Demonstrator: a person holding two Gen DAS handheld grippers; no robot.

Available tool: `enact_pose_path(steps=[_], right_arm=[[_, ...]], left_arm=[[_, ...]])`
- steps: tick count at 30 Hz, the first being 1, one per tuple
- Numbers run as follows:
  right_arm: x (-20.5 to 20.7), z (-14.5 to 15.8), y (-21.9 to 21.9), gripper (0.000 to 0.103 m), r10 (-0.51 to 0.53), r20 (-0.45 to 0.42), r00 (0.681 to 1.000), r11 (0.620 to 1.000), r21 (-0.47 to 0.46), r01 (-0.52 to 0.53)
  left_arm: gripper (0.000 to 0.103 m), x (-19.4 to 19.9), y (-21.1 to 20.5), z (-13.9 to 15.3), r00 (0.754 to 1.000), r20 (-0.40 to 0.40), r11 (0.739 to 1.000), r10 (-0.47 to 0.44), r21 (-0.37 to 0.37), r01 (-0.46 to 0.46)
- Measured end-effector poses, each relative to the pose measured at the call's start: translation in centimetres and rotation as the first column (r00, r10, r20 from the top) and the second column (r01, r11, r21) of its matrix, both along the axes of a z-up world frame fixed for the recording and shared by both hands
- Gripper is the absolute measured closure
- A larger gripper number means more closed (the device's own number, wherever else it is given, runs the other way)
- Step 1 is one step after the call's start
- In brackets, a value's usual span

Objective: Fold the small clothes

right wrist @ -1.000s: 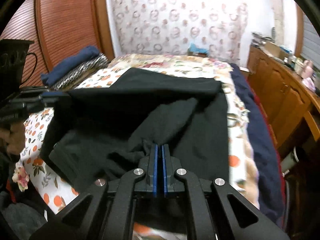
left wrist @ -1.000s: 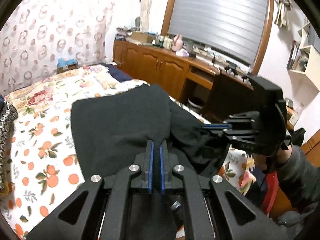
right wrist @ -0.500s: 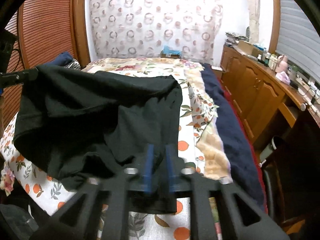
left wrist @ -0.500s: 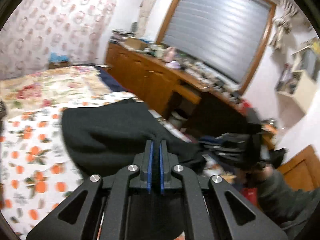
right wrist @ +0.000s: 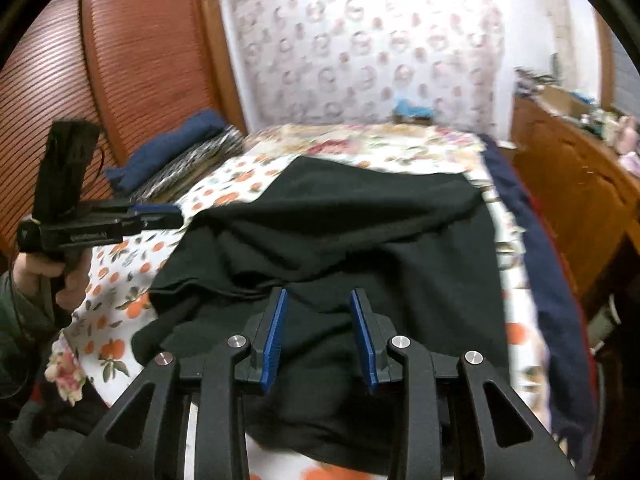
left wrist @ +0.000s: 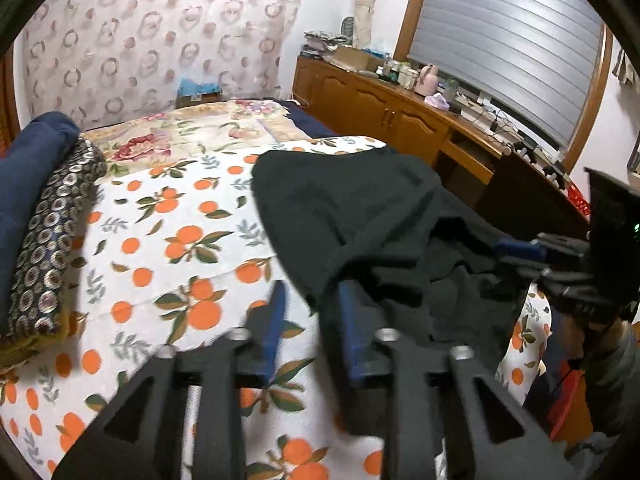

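Observation:
A black garment (left wrist: 360, 208) lies loosely folded and rumpled on the orange-print bedsheet (left wrist: 180, 240). In the left wrist view my left gripper (left wrist: 312, 316) hovers over the garment's near left edge. Its jaws are opening, and a fold of cloth rests against the right pad without being pinched. My right gripper (right wrist: 318, 320) hangs over the garment's (right wrist: 360, 240) near edge. Its jaws are opening too, with cloth below the gap and nothing gripped. Each gripper shows in the other's view: the right one (left wrist: 520, 248) and the left one (right wrist: 156, 216), held by a hand (right wrist: 48, 272).
A rolled blue blanket (left wrist: 28, 168) and a patterned folded one (left wrist: 52, 248) lie along the bed's left side. A navy blanket (right wrist: 536, 264) hangs along the right edge. A cluttered wooden cabinet (left wrist: 380, 108) stands to the right, a slatted wooden door (right wrist: 140, 60) to the left.
Both grippers were shut on the black garment and holding it up; both have since let go and opened. The garment has dropped onto the bed, and the left gripper has shifted off its left edge.

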State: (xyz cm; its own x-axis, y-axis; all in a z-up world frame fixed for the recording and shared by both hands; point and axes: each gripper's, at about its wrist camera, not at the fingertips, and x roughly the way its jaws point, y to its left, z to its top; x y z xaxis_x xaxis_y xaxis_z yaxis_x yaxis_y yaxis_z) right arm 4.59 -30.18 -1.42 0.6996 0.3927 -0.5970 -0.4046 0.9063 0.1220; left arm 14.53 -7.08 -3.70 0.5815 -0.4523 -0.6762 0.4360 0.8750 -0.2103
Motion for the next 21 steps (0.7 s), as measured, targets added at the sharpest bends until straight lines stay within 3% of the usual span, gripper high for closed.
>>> enact_pose_path(steps=[1,5,9,15,17,21], right_arm=[[0.5,-0.4,0.8,0.07,0.018,-0.013,1.0,1.0,0.0,-0.018],[2.2,-1.5,3.8,0.07,0.081,-0.049,0.996,0.997,-0.004,-0.081],[4.6,-2.6,5.0,0.07,0.062,-0.098,0.993,0.997,-0.03,-0.065],[7.3,-3.4,5.6,0.07,0.053,-0.15,0.987,0.999,0.001,-0.053],[6.5,-2.9,6.0,0.098,0.075,-0.137,0.988,0.997,0.001,-0.076],[3.4,-1.0,5.0,0.098,0.09,-0.039,0.995,0.996,0.02,-0.089]], left_arm=[[0.059,-0.2,0.6,0.0,1.0,0.005,1.0,0.004,-0.004,-0.004],[0.055,-1.0,2.0,0.0,1.0,0.013,1.0,0.012,0.004,-0.012],[0.055,-1.9,2.8,0.1,0.999,0.028,1.0,0.025,0.012,-0.025],[0.055,-3.2,2.8,0.4,0.998,0.058,1.0,0.021,0.02,-0.023],[0.055,-3.4,2.6,0.3,0.998,0.065,0.999,0.02,0.024,-0.021],[0.055,-3.5,2.5,0.3,0.998,0.068,1.0,0.018,0.023,-0.02]])
